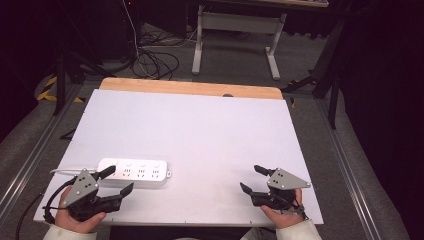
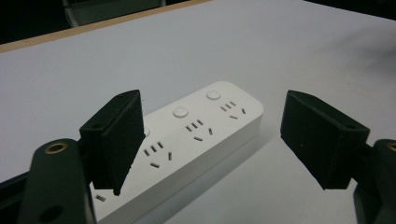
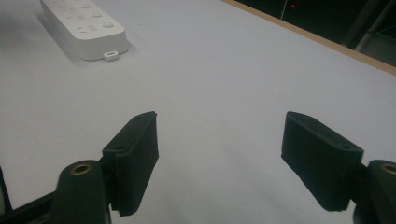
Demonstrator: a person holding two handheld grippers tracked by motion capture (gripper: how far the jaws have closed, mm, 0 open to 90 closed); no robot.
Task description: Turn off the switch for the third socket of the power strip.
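So the white counter point(image 1: 200, 130) has a wooden strip along its far edge, and there's just one thing sitting on it: a white power strip point(image 1: 134, 173) lying flat near the front left corner, long side running roughly along the front edge. It's got three sets of sockets with a round button by each, a little tab poking out of its right end, and a white cord coming off its left end toward the counter's left edge. The left gripper point(image 1: 116, 181) is right at the front left corner, held in a hand point(image 1: 75, 216) with a light sleeve, and it's released, jaws spread wide. In the high view its far jaw overlaps the strip's left end, and in the left gripper view the power strip point(image 2: 196, 135) sits between and beyond the two black jaws, with the left jaw over its near end; can't tell if it's actually touching. The right gripper point(image 1: 253, 179) is over by the front right corner, well apart from the strip, also released with jaws wide and nothing but bare counter between them. From the right gripper view the power strip point(image 3: 84, 28) shows up far off at the upper left. Beyond the counter there's dark floor with some tangled cables point(image 1: 150, 57) and a white table frame point(image 1: 235, 35).
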